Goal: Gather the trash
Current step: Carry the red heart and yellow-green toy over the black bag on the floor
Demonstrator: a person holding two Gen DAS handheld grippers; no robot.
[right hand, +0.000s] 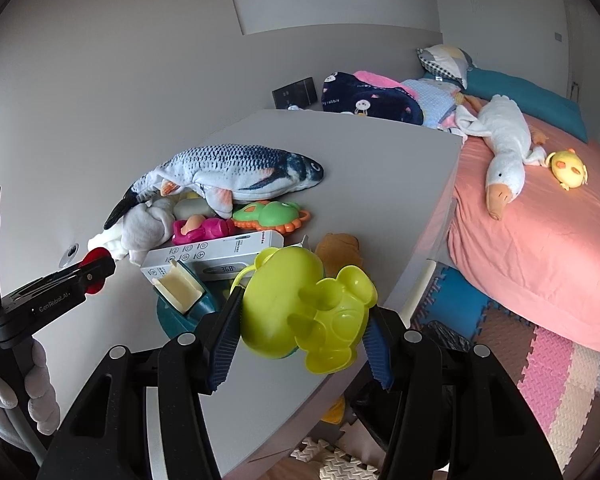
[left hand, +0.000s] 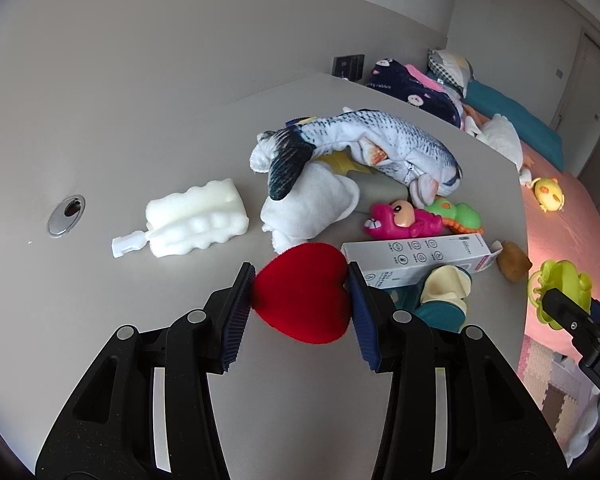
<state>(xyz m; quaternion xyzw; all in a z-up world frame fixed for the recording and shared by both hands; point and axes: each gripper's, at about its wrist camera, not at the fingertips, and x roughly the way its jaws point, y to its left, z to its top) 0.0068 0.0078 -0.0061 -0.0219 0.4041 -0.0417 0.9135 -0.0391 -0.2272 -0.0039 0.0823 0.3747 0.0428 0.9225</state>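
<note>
Left gripper (left hand: 302, 292) fingers clamp the red heart (left hand: 302, 294) above the counter (left hand: 100, 280); right gripper (right hand: 300, 320) fingers grip the green toy (right hand: 300, 308), white box (right hand: 216, 254) at eleven o'clock.

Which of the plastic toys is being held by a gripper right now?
The lime-green toy. The right gripper holds it between its fingers at the table's edge, while the pink toy and the green-and-orange toy lie on the table beside the plush fish.
</note>
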